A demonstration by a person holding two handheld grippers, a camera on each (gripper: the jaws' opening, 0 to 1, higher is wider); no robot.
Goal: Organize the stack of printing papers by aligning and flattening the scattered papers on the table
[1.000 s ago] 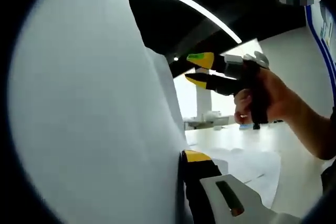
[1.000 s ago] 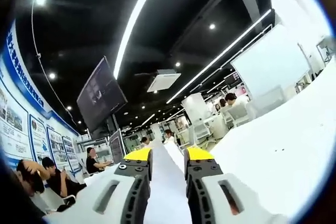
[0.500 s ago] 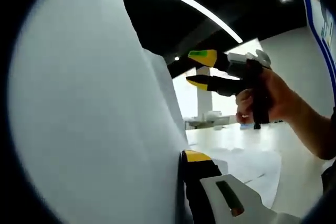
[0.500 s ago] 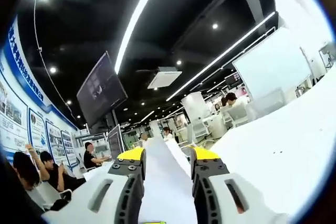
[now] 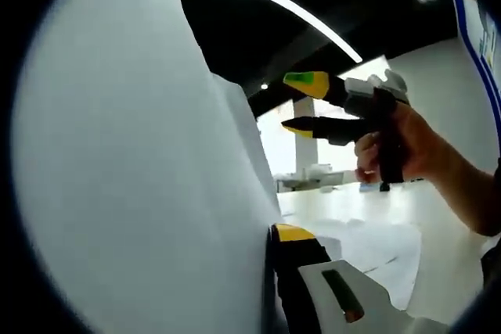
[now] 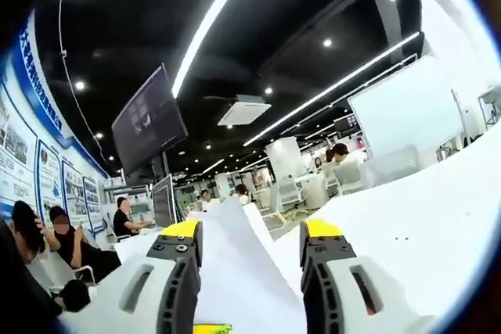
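Paper stack (image 5: 133,162) held raised, clamped in the left gripper (image 5: 275,234). Right gripper (image 5: 301,105), jaws apart, hangs just right of the sheets' edge. More papers (image 5: 368,244) lie on the table (image 5: 438,271). Risk: loose sheets slipping or creasing under one-sided grip.

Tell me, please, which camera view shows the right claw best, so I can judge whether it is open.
The left gripper view: it shows the right claw from the side, held by a hand, its yellow tips clearly apart with nothing between them. The right gripper view shows it from behind, with paper between the jaws.
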